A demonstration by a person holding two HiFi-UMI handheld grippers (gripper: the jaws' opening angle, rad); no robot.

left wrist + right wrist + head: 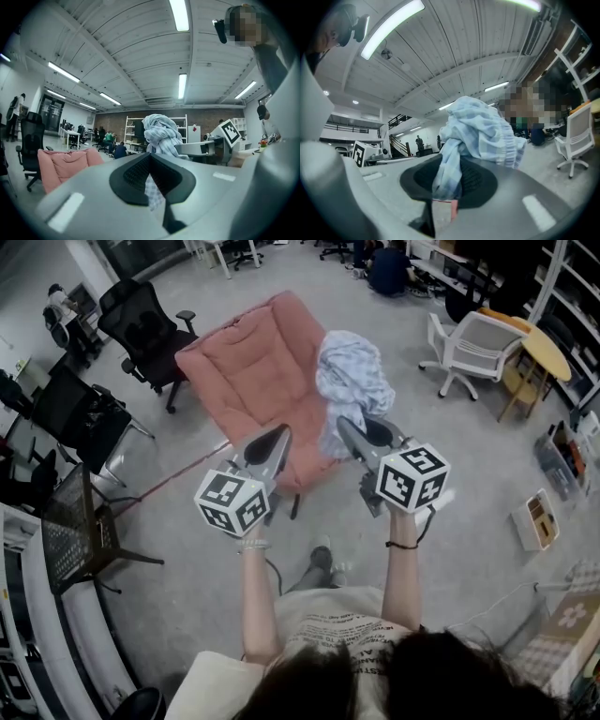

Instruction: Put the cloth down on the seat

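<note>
A crumpled light-blue checked cloth [352, 381] hangs in the air over the right arm of a pink armchair [253, 371]. My right gripper [349, 430] is shut on its lower part; in the right gripper view the cloth [478, 133] bunches above the pads and a strip runs down between them. My left gripper [279, 439] is level with it, just left of the cloth, jaws together. In the left gripper view the cloth [161, 133] sits ahead to the right, and a checked patch shows through the slit between the pads. The chair's seat is bare.
Black office chairs [141, 320] stand to the left of the armchair. A white office chair [473, 348] and a round wooden table [544, 352] are at the right. Boxes [536, 518] lie on the floor at the right. A black mesh rack [75, 531] stands near left.
</note>
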